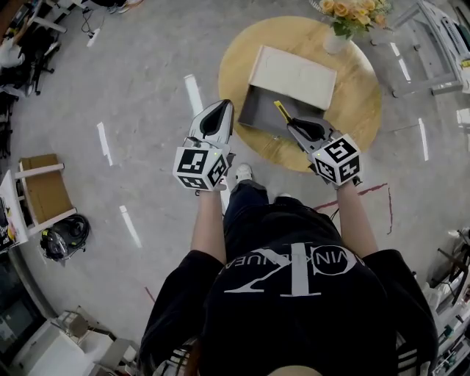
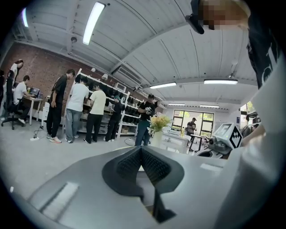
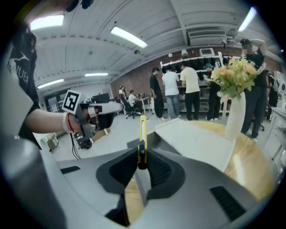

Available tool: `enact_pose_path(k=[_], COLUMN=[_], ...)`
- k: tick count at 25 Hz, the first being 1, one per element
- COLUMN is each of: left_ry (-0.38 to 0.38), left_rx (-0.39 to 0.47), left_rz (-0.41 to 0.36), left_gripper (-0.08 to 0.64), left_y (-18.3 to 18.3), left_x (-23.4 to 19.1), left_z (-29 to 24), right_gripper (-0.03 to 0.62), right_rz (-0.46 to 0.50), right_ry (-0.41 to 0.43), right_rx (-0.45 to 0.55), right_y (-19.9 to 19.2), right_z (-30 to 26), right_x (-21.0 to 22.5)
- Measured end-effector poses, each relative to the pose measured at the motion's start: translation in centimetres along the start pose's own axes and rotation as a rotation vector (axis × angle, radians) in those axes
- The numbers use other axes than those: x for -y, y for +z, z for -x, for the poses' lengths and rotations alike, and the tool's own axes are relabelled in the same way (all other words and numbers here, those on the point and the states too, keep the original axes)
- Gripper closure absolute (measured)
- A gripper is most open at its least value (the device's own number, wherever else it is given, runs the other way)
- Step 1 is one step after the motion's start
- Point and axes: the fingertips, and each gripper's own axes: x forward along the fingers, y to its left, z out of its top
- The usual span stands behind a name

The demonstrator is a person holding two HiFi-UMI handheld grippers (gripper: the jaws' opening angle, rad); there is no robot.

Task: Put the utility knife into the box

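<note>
My right gripper [image 1: 291,122] [image 3: 141,157] is shut on a yellow utility knife [image 1: 283,111] [image 3: 142,141], which sticks up and forward from the jaws. It hovers over the near edge of the open grey box [image 1: 263,110] [image 3: 152,134], whose white lid [image 1: 292,72] [image 3: 196,143] lies folded back on the round wooden table [image 1: 363,110]. To the left of the table, over the floor, my left gripper [image 1: 225,106] [image 2: 141,152] is shut with nothing between its ribbed pads.
A white vase of flowers [image 1: 345,18] [image 3: 237,94] stands at the table's far edge beyond the box. Several people [image 2: 76,109] stand by shelves at the back wall. A wooden stool [image 1: 44,187] and a dark helmet [image 1: 64,236] lie on the floor at left.
</note>
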Motion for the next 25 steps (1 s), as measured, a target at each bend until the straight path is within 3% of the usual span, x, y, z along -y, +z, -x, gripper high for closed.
enact_pose_path(k=[8,15,20,25], left_ry=[-0.052,-0.1,-0.14,-0.168], left_rx=[-0.08,-0.127,-0.16,-0.178], left_rz=[-0.021,0.02,0.049,0.056], left_gripper=[0.554,0.554,0.554,0.554], left_y=[-2.0,-3.8,-5.2,-5.8], left_x=[-1.8,-3.5,-3.5,-3.6], left_z=[-1.5,-2.5,-3.0,-3.4], right_gripper=[0.522,0.522,0.522,0.522], right_rz=[0.081,0.153,0.222,0.218], right_ry=[-0.057,-0.052,-0.053,-0.048], right_rx=[-0.267,-0.46,-0.554,-0.574], right_y=[-3.2,-5.5,-6.4,-6.7], right_z=[-3.9,-6.3,-7.5,-8.5], right_x=[1.0,1.8,2.2,2.4])
